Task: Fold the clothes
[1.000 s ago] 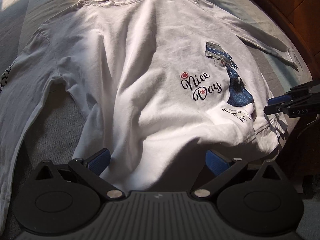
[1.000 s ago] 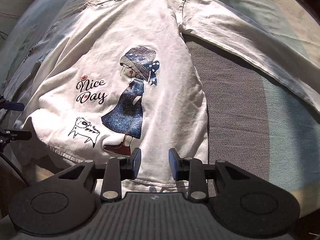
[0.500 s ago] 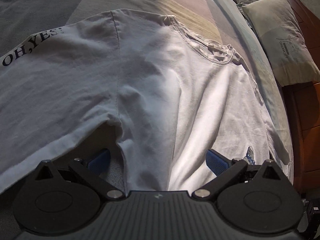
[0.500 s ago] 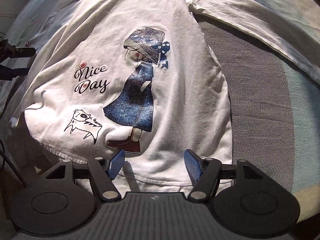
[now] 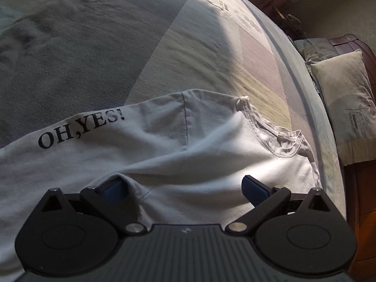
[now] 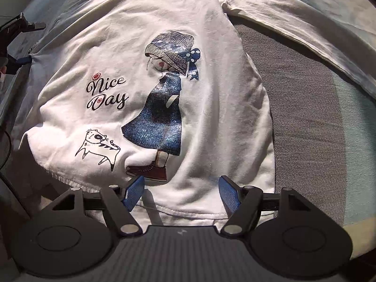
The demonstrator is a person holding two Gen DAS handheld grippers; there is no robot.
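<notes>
Sweatshirt (image 6: 164, 47) lies flat, print up, on the bedspread (image 6: 305, 129), sleeves out, nothing folded yet. Right gripper (image 6: 181, 193) hangs over the hem at 6 o'clock, jaws opening, cloth under them but unpinched; likely lining up a hem grab. Left gripper (image 5: 185, 185) is spread wide over the armpit below the "OH,YES!" sleeve (image 5: 82, 129), pads clear of cloth, probably setting the fold line. Pillow (image 5: 347, 108) at 3 o'clock.

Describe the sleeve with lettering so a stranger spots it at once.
A white long-sleeved shirt lies flat on the bed. One sleeve stretches sideways from the neckline; it alone bears black capitals, "OH,YES!".
</notes>
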